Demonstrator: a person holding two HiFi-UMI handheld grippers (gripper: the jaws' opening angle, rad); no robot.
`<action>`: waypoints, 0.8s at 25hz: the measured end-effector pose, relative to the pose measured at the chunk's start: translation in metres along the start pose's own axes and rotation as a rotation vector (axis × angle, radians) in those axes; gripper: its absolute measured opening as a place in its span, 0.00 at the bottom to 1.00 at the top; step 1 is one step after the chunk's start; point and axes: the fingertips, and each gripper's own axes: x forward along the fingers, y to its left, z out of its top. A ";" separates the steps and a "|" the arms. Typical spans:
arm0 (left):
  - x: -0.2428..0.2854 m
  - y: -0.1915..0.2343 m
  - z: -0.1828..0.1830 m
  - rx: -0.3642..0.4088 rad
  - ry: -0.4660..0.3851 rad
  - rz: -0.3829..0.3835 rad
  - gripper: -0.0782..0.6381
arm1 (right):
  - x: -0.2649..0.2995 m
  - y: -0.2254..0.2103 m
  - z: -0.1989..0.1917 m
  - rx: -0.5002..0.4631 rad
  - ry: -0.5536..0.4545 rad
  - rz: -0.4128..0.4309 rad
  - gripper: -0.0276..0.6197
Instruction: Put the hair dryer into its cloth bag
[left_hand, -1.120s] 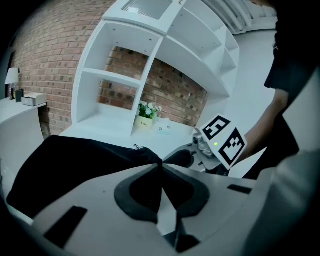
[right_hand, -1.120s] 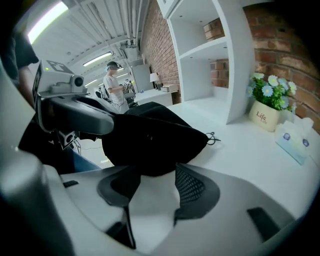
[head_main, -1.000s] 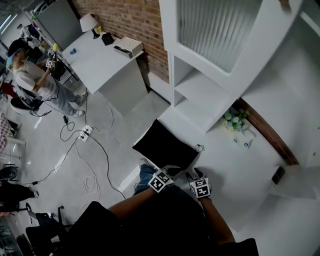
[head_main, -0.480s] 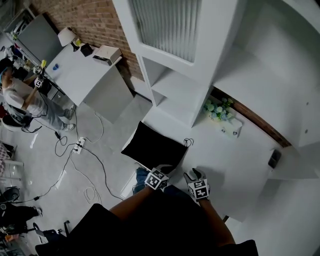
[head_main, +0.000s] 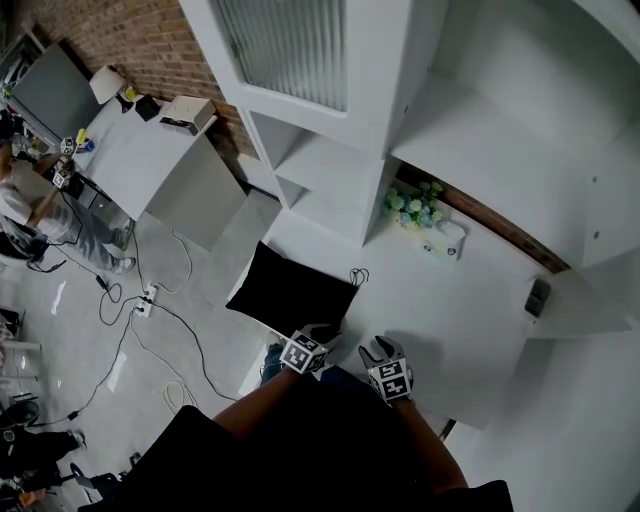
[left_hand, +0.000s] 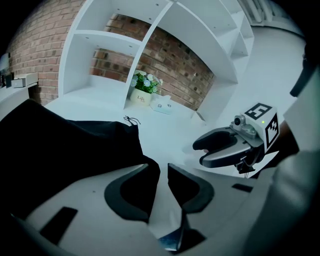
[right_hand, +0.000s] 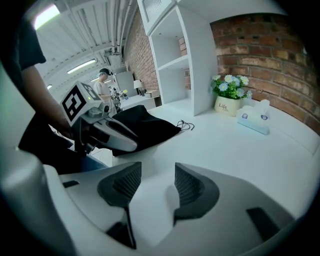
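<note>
Cloth bag (head_main: 290, 290) (left_hand: 60, 150) (right_hand: 145, 125): black, lying slack on the white worktop (head_main: 470, 320) at its left end, beside the edge that drops to the floor. Its drawstring cord (head_main: 357, 275) (left_hand: 131, 120) (right_hand: 185, 125) trails from the corner nearest the shelf unit.

Left tool (head_main: 325, 332) (left_hand: 164, 182) (right_hand: 125, 142): we hold it at the bag's near corner. Its jaws have just been opening and now stand apart. The cloth reaches the left pad but is not pinched, and bare worktop shows in the gap.

Right tool (head_main: 375, 350) (left_hand: 220, 147) (right_hand: 157, 187): just beside the left one and clear of the bag. Its jaws are released, and we see only bare worktop between them.

Flower pot (head_main: 405, 208) (left_hand: 145, 90) (right_hand: 229, 95): white, with small pale blooms, standing farther back against the shelf unit.

Tissue pack (head_main: 445, 240) (left_hand: 162, 106) (right_hand: 252, 120): pale, just beside the pot.

Shelf unit (head_main: 330, 170): white, open compartments, rising from the back of the worktop before a brick wall (head_main: 130, 40).

Small dark item (head_main: 537, 297): at the worktop's far right; we cannot tell what it is.

Floor (head_main: 90, 340): grey, with cables and a power strip (head_main: 145, 297). A person (head_main: 30, 210) stands well apart by another white table (head_main: 150, 150).
</note>
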 end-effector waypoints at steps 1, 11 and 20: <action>-0.002 -0.003 0.002 0.006 -0.006 -0.002 0.27 | -0.003 -0.001 0.001 0.009 -0.007 -0.007 0.39; -0.066 -0.031 0.072 0.040 -0.303 0.008 0.29 | -0.040 -0.010 0.070 0.155 -0.176 -0.124 0.39; -0.180 -0.035 0.139 0.110 -0.586 0.099 0.24 | -0.102 0.018 0.174 0.180 -0.393 -0.264 0.39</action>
